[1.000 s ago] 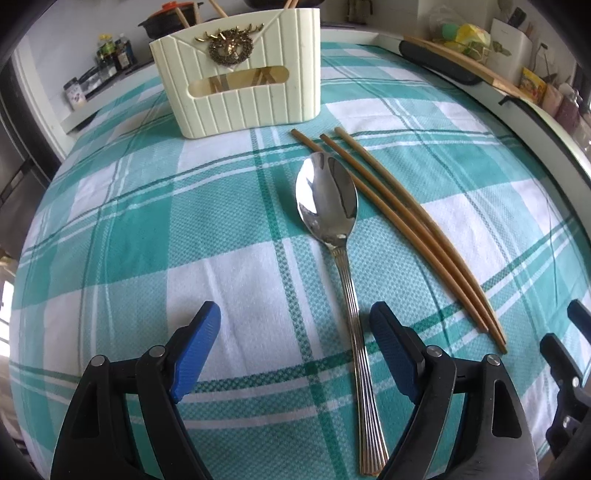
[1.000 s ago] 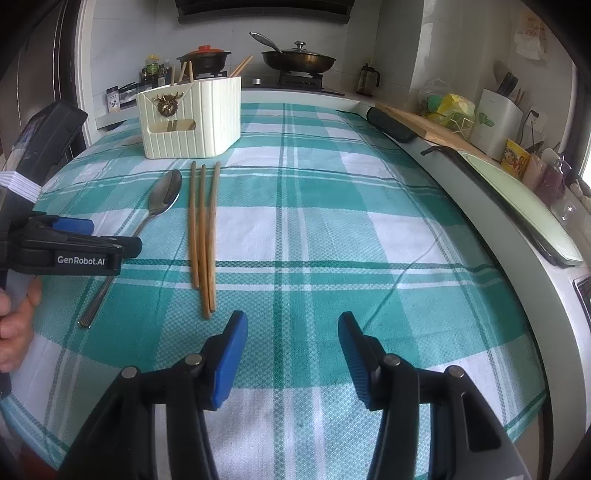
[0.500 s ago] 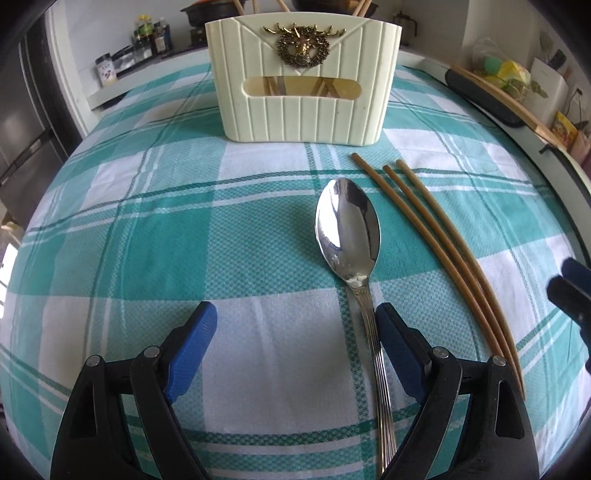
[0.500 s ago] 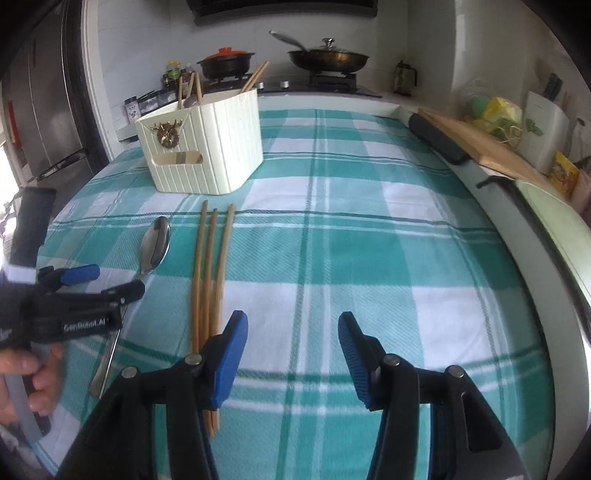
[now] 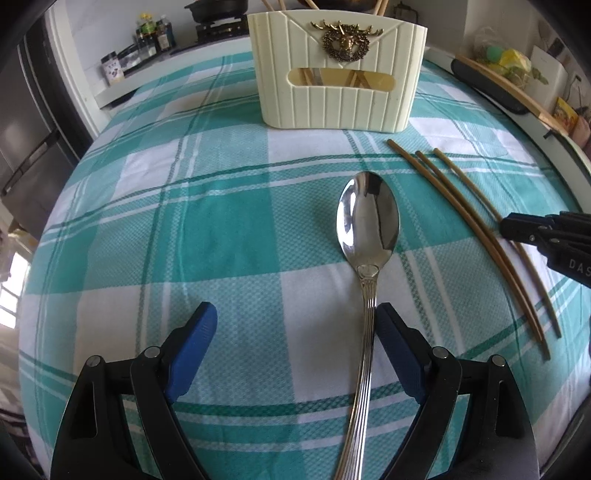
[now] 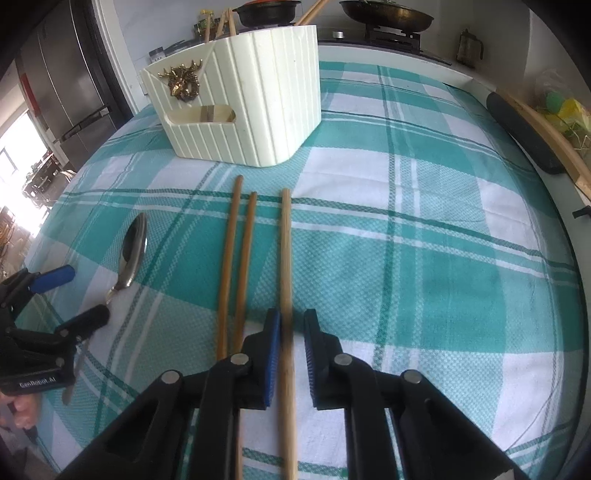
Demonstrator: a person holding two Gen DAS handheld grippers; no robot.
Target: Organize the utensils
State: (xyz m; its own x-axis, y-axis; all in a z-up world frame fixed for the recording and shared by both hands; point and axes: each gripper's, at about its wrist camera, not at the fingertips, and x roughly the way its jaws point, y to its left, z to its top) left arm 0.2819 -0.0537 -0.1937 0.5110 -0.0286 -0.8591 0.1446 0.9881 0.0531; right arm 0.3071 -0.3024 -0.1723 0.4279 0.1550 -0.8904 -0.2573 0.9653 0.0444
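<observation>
A steel spoon [image 5: 369, 221] lies on the green plaid cloth, bowl toward the cream utensil holder [image 5: 340, 96]. My left gripper [image 5: 295, 332] is open over the spoon's handle, which runs beside its right pad. Three wooden chopsticks [image 5: 472, 229] lie to the right of the spoon. In the right wrist view my right gripper [image 6: 291, 325] straddles the rightmost chopstick [image 6: 285, 258]. Its jaws are closing, with a narrow gap still showing at the right pad. The other two chopsticks [image 6: 236, 258] lie just left of it. More chopsticks stand in the holder [image 6: 251, 107].
A stove with a pan [image 6: 384, 14] and a pot [image 6: 266, 11] stands behind the table. A wooden board [image 6: 546, 136] and a dark bar run along the right edge. A steel fridge [image 6: 62, 74] is at the left. A hand holds the left gripper [image 6: 85, 295].
My right gripper moved left and forward over the chopsticks, and its jaws narrowed around the rightmost one. The left gripper advanced along the spoon toward the holder, still open.
</observation>
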